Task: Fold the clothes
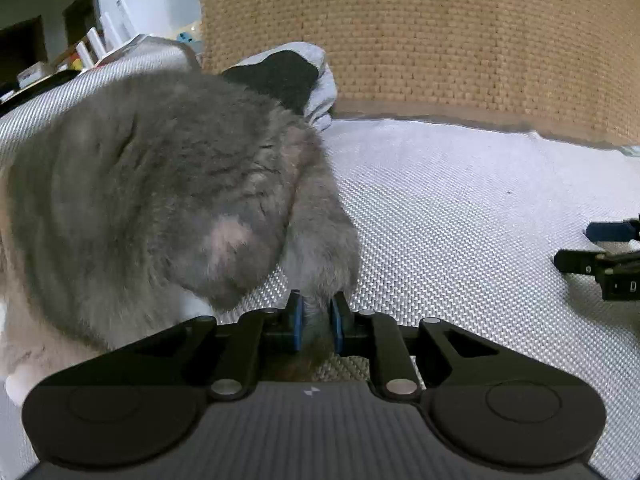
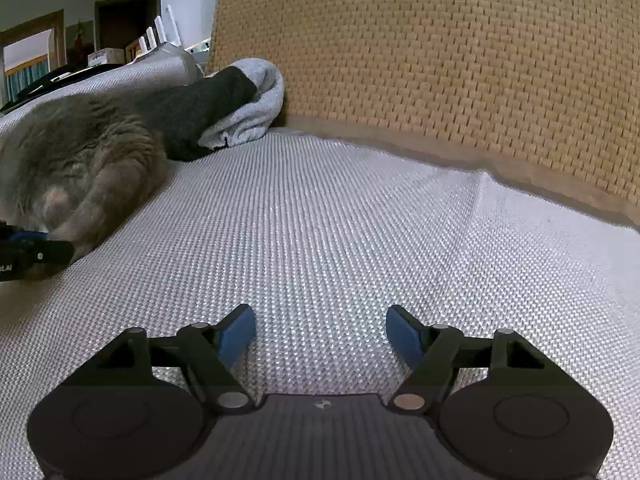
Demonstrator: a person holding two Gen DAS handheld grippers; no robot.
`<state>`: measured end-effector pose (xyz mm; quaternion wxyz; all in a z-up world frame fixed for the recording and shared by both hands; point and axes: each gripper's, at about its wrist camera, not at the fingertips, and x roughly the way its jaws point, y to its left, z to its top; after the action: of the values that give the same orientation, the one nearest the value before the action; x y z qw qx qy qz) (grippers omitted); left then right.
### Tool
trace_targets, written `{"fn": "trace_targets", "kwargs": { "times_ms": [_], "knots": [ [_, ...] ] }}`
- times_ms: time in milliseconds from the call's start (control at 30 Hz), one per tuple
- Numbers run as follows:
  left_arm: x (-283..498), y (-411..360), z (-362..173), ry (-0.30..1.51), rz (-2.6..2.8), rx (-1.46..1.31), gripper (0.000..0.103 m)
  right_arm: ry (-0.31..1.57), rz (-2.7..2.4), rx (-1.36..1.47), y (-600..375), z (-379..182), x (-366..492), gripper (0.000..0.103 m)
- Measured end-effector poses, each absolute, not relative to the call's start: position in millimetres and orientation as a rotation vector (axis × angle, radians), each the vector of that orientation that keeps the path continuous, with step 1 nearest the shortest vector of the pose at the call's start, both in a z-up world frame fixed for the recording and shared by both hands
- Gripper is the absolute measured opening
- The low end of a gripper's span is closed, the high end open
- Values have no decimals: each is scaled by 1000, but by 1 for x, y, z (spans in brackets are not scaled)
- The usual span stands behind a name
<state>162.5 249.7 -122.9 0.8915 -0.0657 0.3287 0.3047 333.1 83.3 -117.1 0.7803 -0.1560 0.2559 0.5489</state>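
Our left gripper (image 1: 316, 312) has its blue-padded jaws pinched nearly together on a corner of the fluffy grey fleece garment (image 1: 160, 208), which bunches up in a soft mound just ahead and to the left of the jaws. The garment rests on the white woven mat (image 1: 460, 220) that covers the work surface. Behind the mound we see a folded pile of a dark charcoal cloth (image 1: 280, 76) lying on a pale grey knitted cloth (image 1: 322, 88), set against the tan woven rattan panel (image 1: 440, 40) that stands upright along the far edge of the mat.

Our right gripper (image 2: 320, 332) is spread wide with nothing between its blue pads (image 2: 238, 336), hovering low over bare mat, well apart from the garment. From its camera the fleece lies at the far left, with the left gripper's tip touching its near edge.
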Motion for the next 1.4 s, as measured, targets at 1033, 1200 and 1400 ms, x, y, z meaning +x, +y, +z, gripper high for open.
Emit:
{"fn": "trace_targets", "kwargs": {
  "times_ms": [1033,1200,1400],
  "knots": [
    [149,246,-113,720,653,-169,14,563,1206,-303,80,-116,337,79],
    [137,243,-111,734,658,-180,10,561,1201,-317,83,-116,337,79],
    [125,237,-109,747,665,-185,10,563,1189,-339,87,-115,334,80]
  ]
}}
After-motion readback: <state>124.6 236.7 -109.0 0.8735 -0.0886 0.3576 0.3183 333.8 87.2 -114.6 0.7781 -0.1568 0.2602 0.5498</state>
